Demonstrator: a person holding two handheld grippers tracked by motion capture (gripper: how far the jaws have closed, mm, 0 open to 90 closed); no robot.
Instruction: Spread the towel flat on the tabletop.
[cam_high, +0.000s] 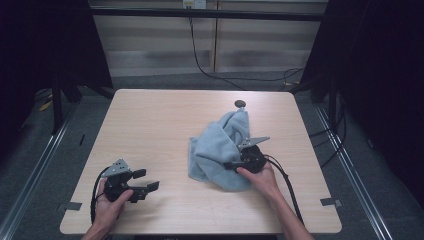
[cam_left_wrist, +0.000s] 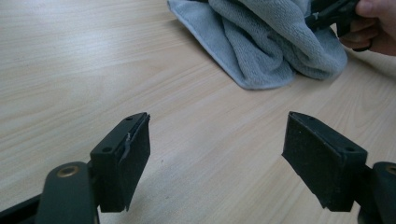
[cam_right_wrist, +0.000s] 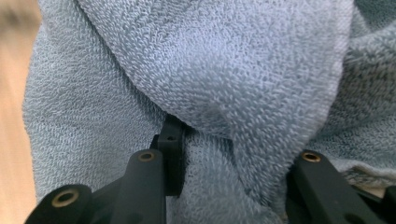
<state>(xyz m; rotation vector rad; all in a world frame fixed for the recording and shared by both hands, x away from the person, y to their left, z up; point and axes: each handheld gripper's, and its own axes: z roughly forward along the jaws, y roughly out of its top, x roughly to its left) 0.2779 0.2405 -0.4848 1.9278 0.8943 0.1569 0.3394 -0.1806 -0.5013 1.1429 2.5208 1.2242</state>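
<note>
A light blue terry towel (cam_high: 215, 145) lies bunched on the wooden table (cam_high: 150, 120), right of centre, with one part drawn up into a ridge. My right gripper (cam_high: 231, 164) is pushed into its near right side. In the right gripper view a thick fold of the towel (cam_right_wrist: 210, 60) sits between the jaws and drapes over them; one pad (cam_right_wrist: 172, 149) shows, the other is covered. My left gripper (cam_high: 147, 180) rests open near the front left of the table, with nothing between its pads (cam_left_wrist: 126, 158). The towel (cam_left_wrist: 261, 42) lies well ahead of it.
A small dark round object (cam_high: 240, 104) lies on the table just behind the towel. Cables (cam_high: 210, 70) run across the floor beyond the far edge. Bare tabletop spreads across the left half and the front.
</note>
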